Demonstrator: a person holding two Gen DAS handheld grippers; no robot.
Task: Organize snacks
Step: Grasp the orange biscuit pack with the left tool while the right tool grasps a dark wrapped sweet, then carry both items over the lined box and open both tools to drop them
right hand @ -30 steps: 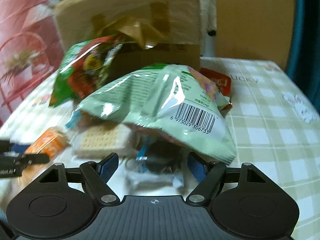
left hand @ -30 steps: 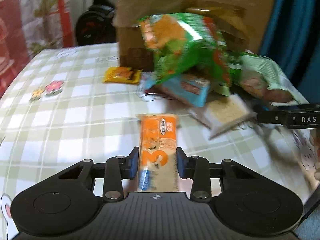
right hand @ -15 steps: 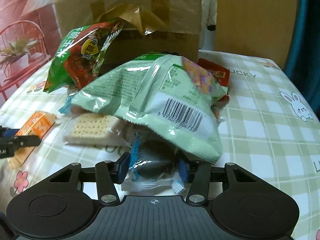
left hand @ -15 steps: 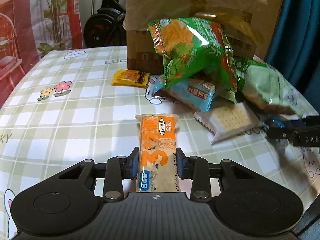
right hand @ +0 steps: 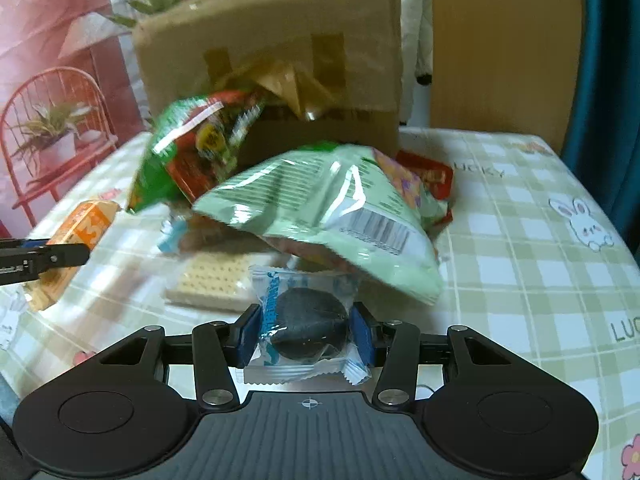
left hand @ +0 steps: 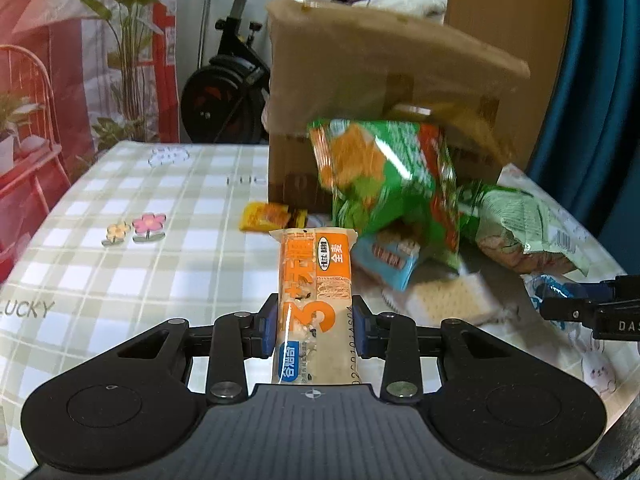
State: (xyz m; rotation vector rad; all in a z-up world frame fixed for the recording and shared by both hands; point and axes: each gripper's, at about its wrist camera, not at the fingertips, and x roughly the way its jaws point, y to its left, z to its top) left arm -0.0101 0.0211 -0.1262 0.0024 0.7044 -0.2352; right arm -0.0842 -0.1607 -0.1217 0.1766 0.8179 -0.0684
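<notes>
My left gripper (left hand: 314, 330) is shut on an orange cracker pack (left hand: 314, 292) and holds it above the checked tablecloth. My right gripper (right hand: 306, 330) is shut on a clear and blue packet with a dark round cookie (right hand: 306, 326), lifted off the table. Ahead lies a snack pile: a green and orange bag (left hand: 380, 184), a pale green bag (right hand: 328, 216), a blue packet (left hand: 386, 260), and a square cracker pack (right hand: 216, 284). A cardboard box (right hand: 280, 60) stands behind the pile. The right gripper shows at the right edge of the left wrist view (left hand: 592, 308).
A small yellow packet (left hand: 266, 216) lies left of the box. A red packet (right hand: 430, 174) lies behind the pale green bag. An exercise bike (left hand: 224, 84) and a red chair (right hand: 52, 120) stand beyond the table. A blue curtain (left hand: 600, 80) hangs at the right.
Both grippers have risen with their packets. The right gripper went from open to shut on the cookie packet and lifted it from under the pale green bag.
</notes>
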